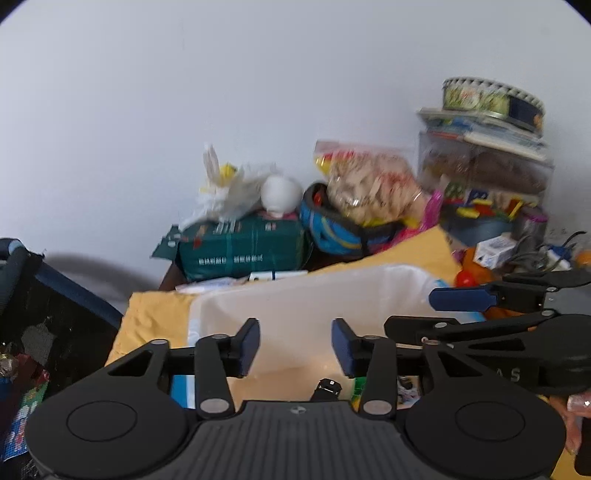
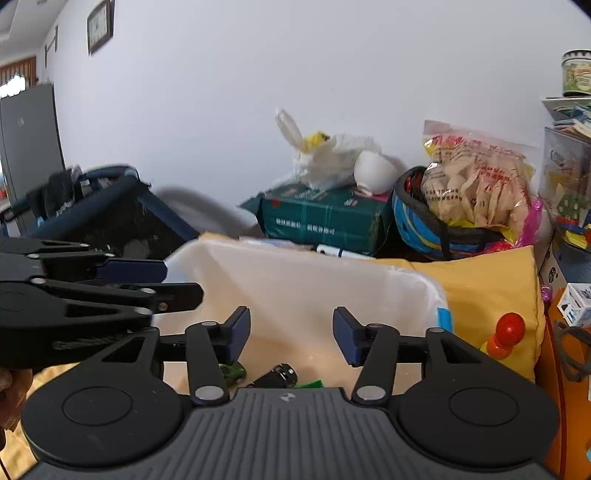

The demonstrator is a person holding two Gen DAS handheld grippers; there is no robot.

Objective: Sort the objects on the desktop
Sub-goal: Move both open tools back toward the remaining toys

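Toy cars: two small ones lie at the bottom of the white bin [image 2: 295, 291], a green car [image 2: 233, 372] and a black car [image 2: 277, 376], side by side under the right tool. The left view shows only the black car [image 1: 327, 387].
White bin: one, smooth see-through plastic with round corners. It sits on a yellow cloth [image 2: 487, 288] on the desk.
Left tool [image 1: 295, 341]: jaws wide apart, holding nothing, over the near edge of the bin. It has blue pads [image 1: 248, 345].
Right tool [image 2: 290, 334]: jaws wide apart, holding nothing, over the same bin. Each view shows the other tool from the side.
Back edge of the desk: one green box [image 2: 325, 218] with a white plastic bag [image 2: 325, 155] and a white bowl [image 2: 375, 171] on top. Next to it is one blue helmet [image 2: 417, 225] with a clear crinkly bag of snacks [image 2: 476, 181] in it.
Red and orange toy [image 2: 506, 334]: round and shiny, by the right side of the cloth.
Only the right view: one wall clock [image 2: 99, 26].
Only the left view: a round tin [image 1: 491, 98] on a pile of books.
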